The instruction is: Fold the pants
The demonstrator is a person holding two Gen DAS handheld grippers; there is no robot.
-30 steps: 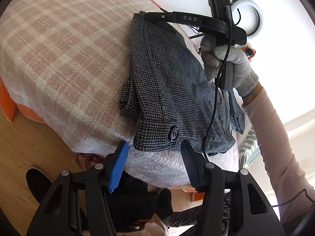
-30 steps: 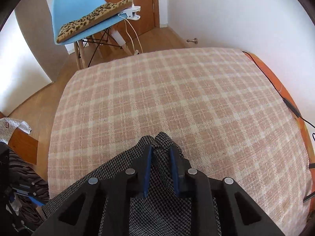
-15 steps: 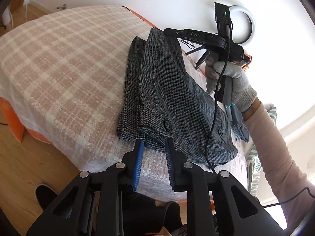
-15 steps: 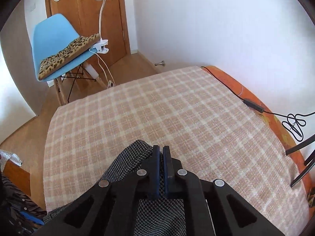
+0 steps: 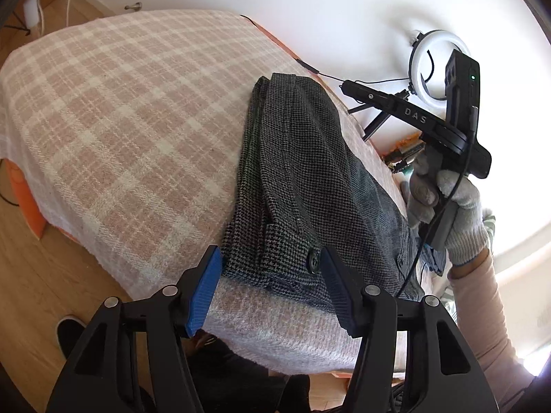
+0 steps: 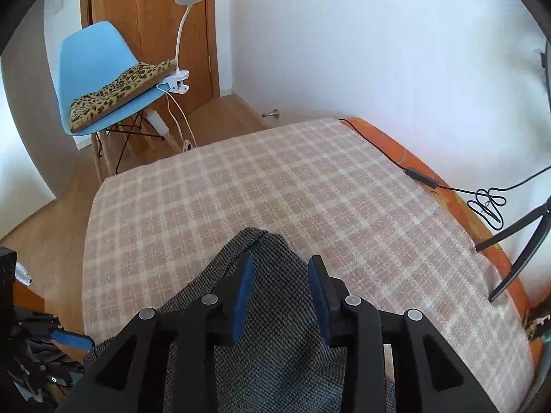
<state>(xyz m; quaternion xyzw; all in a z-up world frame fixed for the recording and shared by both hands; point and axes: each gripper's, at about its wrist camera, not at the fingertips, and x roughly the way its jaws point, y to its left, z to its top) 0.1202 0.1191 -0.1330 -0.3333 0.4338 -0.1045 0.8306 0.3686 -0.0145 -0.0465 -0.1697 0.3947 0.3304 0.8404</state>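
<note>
Pants (image 5: 310,186) lie folded on the bed (image 5: 120,120), long axis running away from your left claw (image 5: 270,275). Both claws, right (image 6: 279,287) too, have just opened, gripping nothing.

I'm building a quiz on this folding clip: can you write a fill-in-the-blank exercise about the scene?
1. The folded grey houndstooth pants lie on a pink ____ blanket.
2. Both tongs, left and right, are ____.
3. A leopard-print cushion rests on a ____ plastic chair.

Missing: checked; open; blue
</note>
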